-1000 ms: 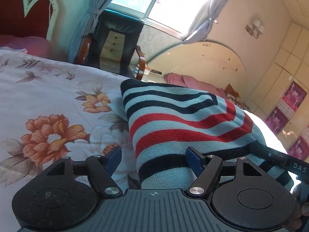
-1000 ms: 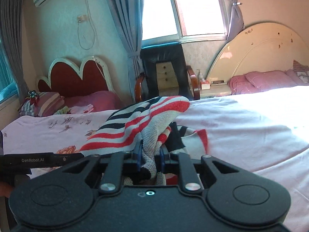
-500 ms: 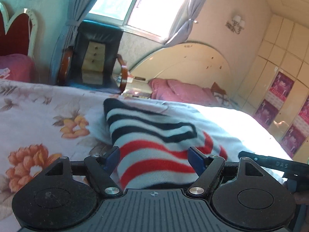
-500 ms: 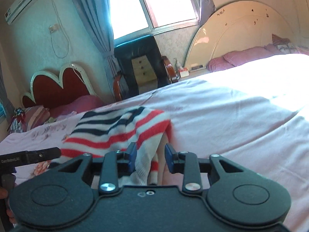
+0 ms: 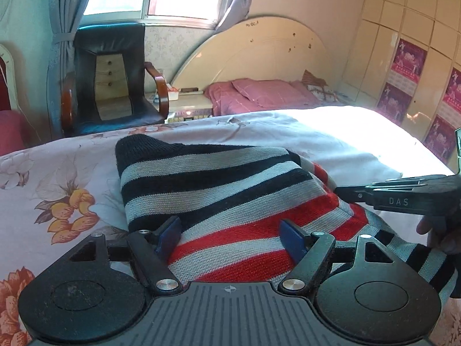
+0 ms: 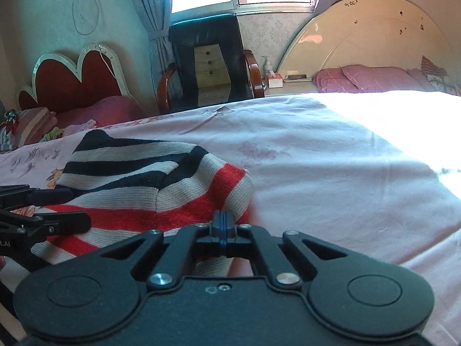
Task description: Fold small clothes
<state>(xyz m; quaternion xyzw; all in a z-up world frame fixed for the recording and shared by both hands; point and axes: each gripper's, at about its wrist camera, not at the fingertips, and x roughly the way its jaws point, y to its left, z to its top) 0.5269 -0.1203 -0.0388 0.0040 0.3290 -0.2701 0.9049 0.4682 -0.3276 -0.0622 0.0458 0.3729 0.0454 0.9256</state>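
Note:
A small knitted sweater (image 5: pixel 219 190) with black, grey and red stripes lies folded over on the bed; it also shows in the right wrist view (image 6: pixel 149 184). My left gripper (image 5: pixel 230 230) is open, its blue-padded fingers spread over the sweater's near part with nothing held. My right gripper (image 6: pixel 223 222) is shut, fingers pressed together with no cloth between them, just at the sweater's near right edge. The right gripper (image 5: pixel 397 194) shows from the side in the left wrist view, and the left gripper (image 6: pixel 46 210) at the left of the right wrist view.
The bed has a pale pink floral sheet (image 6: pixel 331 173), sunlit at the right. A black armchair (image 5: pixel 109 75) and a nightstand (image 6: pixel 288 83) stand beyond the far edge. Pink pillows (image 5: pixel 259 92) lie by a cream headboard. A red headboard (image 6: pixel 72 80) is at the left.
My right gripper let go of the sweater fold, which dropped flat on the bed, then shut empty. The left gripper stayed open and both views swung right.

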